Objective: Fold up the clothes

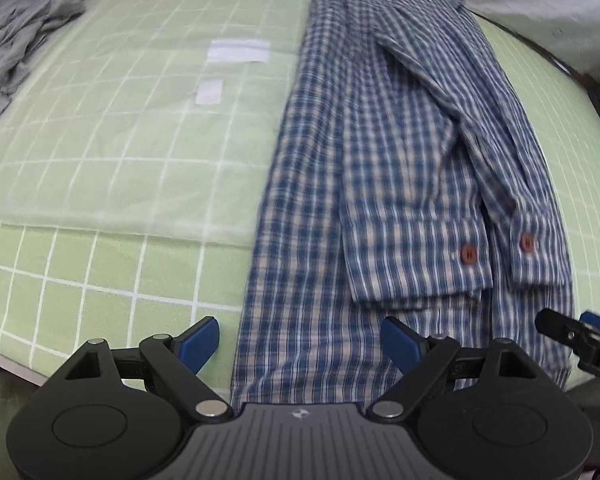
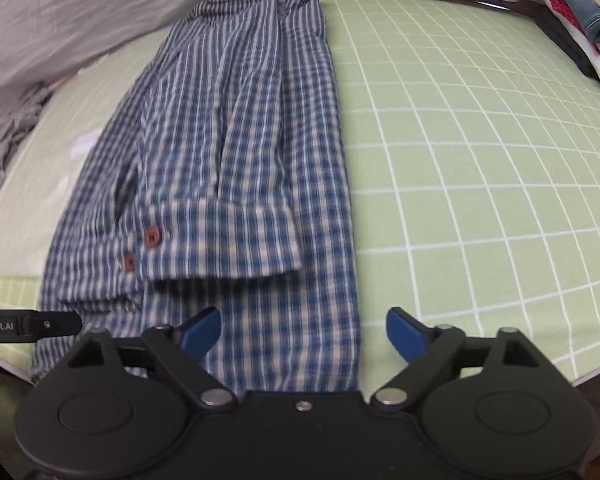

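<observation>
Two grippers hang over a green checked sheet [image 2: 480, 140]. Far left, a grey garment [image 1: 24, 36] is cut off by the frame edge. The left gripper [image 1: 300, 344] stands spread, empty. The plaid shirt [image 1: 380, 184] lies folded lengthwise, sleeves on top, its hem hidden behind both grippers. The right gripper [image 2: 304, 336] stands spread, empty. A clothes pile [image 2: 580, 16] is cropped far right.

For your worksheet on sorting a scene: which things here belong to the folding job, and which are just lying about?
In the job:
- plaid shirt
- left claw
- right claw

Lying about:
- grey garment
- stacked clothes
- white patches
</observation>
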Demonstrator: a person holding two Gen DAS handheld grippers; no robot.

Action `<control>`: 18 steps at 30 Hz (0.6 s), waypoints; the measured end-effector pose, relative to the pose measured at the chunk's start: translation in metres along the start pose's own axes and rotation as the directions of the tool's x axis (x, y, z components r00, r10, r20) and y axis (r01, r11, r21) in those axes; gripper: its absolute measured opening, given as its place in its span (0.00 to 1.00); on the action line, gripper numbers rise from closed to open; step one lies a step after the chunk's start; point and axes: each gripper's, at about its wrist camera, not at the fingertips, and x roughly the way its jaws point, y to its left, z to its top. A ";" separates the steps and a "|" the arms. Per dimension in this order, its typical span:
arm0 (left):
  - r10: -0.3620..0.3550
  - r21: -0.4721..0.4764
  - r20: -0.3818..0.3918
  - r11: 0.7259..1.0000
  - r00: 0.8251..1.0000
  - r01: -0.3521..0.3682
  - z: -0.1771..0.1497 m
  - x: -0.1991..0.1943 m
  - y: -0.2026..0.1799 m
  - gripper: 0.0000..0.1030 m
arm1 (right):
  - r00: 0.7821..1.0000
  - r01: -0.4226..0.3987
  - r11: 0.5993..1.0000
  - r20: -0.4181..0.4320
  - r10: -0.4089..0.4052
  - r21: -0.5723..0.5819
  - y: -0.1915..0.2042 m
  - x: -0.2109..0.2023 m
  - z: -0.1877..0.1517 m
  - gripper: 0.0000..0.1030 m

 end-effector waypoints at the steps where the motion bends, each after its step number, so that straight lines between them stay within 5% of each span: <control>1: 0.008 0.016 0.003 1.000 1.000 -0.008 -0.002 0.000 -0.002 0.86 | 1.000 -0.001 1.000 -0.007 0.001 -0.002 0.000 0.001 -0.002 0.93; 15: 0.042 0.152 0.059 0.987 0.997 -0.050 -0.032 0.000 -0.032 0.92 | 0.997 0.057 0.988 -0.049 -0.064 -0.142 0.028 0.009 -0.020 0.98; 18: 0.030 0.166 0.083 0.985 0.996 -0.043 -0.032 -0.002 -0.035 0.81 | 0.998 0.043 0.985 -0.040 -0.050 -0.164 0.030 0.007 -0.020 0.93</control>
